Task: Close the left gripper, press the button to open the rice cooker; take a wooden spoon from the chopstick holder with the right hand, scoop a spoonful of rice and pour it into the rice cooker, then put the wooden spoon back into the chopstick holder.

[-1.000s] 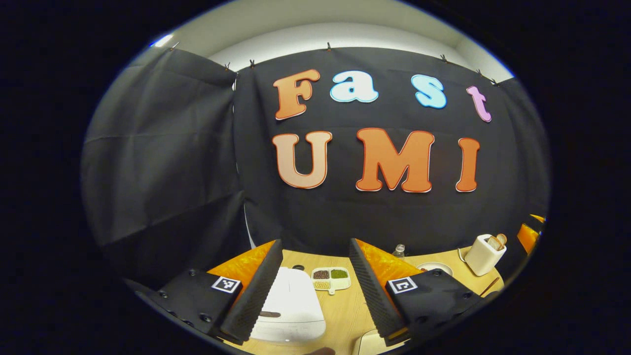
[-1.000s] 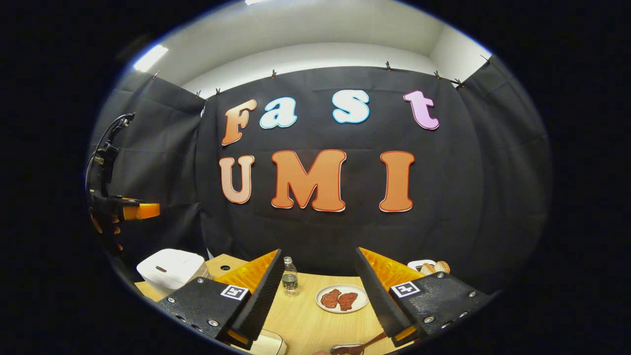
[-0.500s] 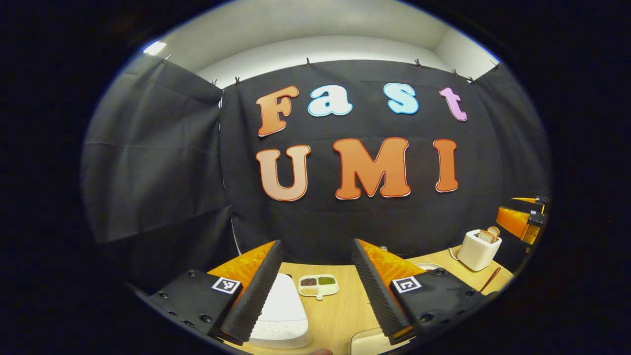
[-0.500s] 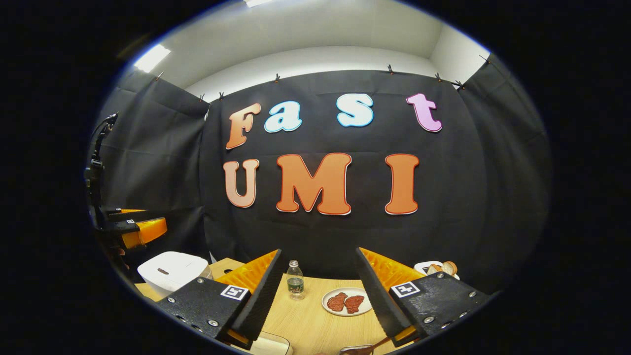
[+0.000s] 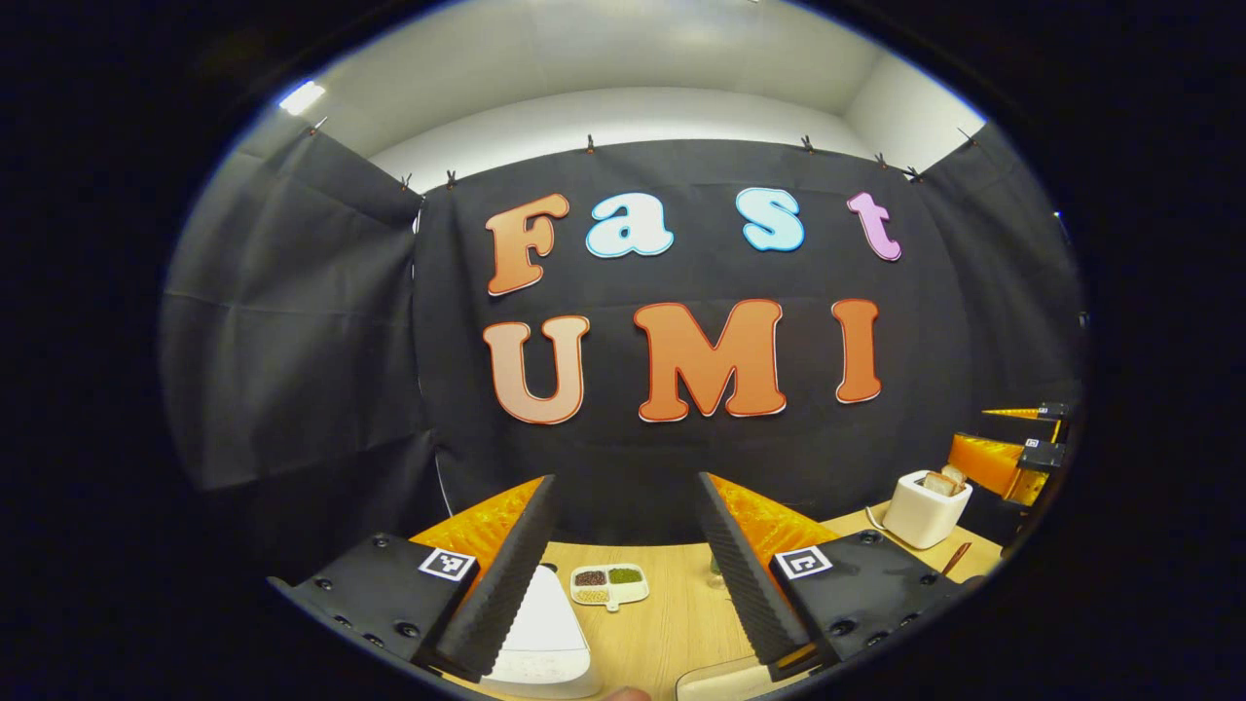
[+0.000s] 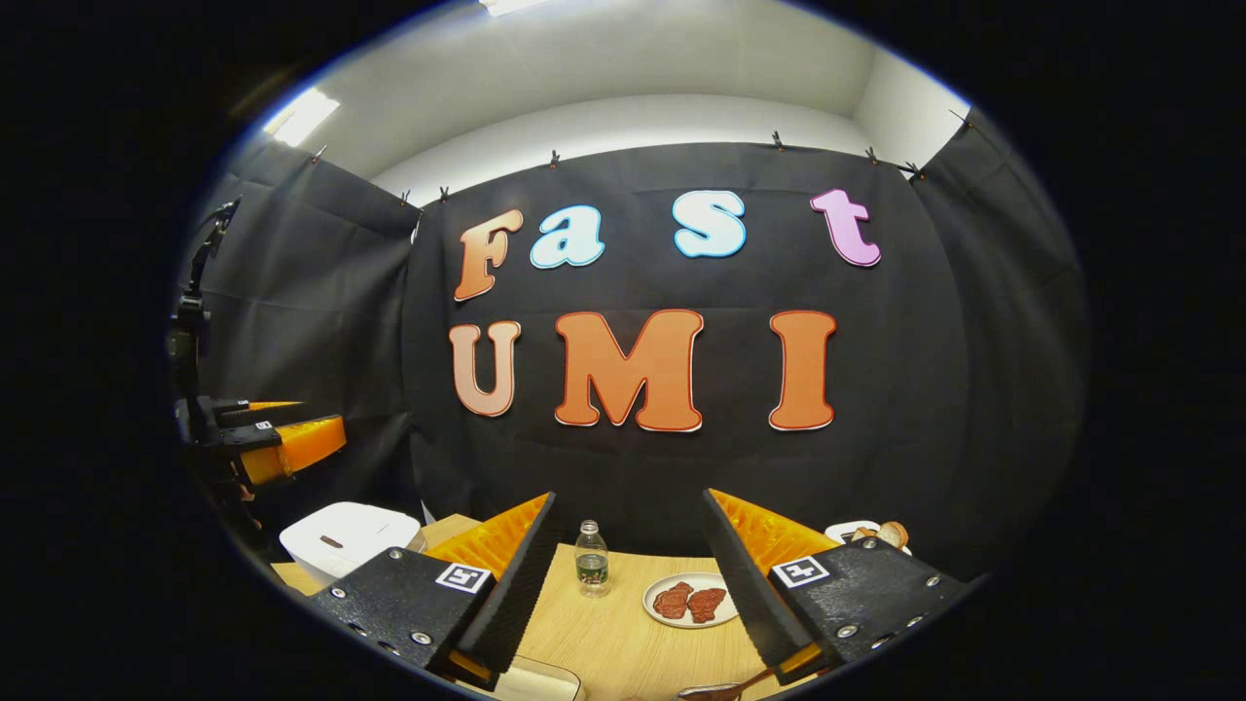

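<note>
Nothing done yet: rice cooker (image 6: 348,536) lid down, left gripper (image 5: 615,574) and right gripper (image 6: 628,584) both spread, empty; every step remains.

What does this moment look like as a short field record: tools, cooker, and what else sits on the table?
left tool: open, holding nothing, above the table
right tool: open, holding nothing
rice cooker: white, lid down
compartment dish: beyond the cooker, holds grains
bottle: upright, beside the plate
plate: two reddish pieces on it
toaster: bread in its slots
table: light wood
</note>
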The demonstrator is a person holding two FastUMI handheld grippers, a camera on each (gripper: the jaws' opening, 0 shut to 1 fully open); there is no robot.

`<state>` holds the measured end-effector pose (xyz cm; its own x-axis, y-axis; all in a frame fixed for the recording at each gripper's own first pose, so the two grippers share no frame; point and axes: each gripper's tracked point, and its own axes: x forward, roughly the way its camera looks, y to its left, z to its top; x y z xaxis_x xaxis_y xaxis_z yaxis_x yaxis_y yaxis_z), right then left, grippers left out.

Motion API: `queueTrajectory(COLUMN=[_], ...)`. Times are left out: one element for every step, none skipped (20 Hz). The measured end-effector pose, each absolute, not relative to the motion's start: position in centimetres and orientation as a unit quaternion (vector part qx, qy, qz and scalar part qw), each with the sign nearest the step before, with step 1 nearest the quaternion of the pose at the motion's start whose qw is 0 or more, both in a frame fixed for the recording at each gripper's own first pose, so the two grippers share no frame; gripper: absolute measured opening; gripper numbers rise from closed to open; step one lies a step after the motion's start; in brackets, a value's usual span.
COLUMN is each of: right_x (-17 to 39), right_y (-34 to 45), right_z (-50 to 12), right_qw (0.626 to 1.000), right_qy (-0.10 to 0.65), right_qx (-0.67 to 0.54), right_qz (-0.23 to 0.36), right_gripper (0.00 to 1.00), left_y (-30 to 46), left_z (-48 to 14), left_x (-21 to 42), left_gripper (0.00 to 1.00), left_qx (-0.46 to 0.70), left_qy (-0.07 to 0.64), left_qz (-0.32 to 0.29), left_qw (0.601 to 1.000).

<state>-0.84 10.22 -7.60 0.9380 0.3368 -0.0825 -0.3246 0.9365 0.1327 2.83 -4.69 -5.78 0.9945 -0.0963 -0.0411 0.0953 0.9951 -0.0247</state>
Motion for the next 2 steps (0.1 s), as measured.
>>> queueTrajectory(right_x=[-0.78,-0.72], right_y=[10.27,10.42], right_z=[-7.50,-7.46], right_qw=[0.982,0.982], right_qy=[0.052,0.052], right_qx=[0.058,0.057], right_qz=[0.170,0.170], right_gripper=[0.90,0.90], left_y=[-4.59,-4.47], left_z=[-5.67,-5.59], left_x=[2.99,3.05], left_gripper=[0.95,0.95], left_qx=[-0.014,-0.017], left_qy=[0.021,0.021], left_qz=[-0.049,-0.050], left_qw=[0.998,0.998])
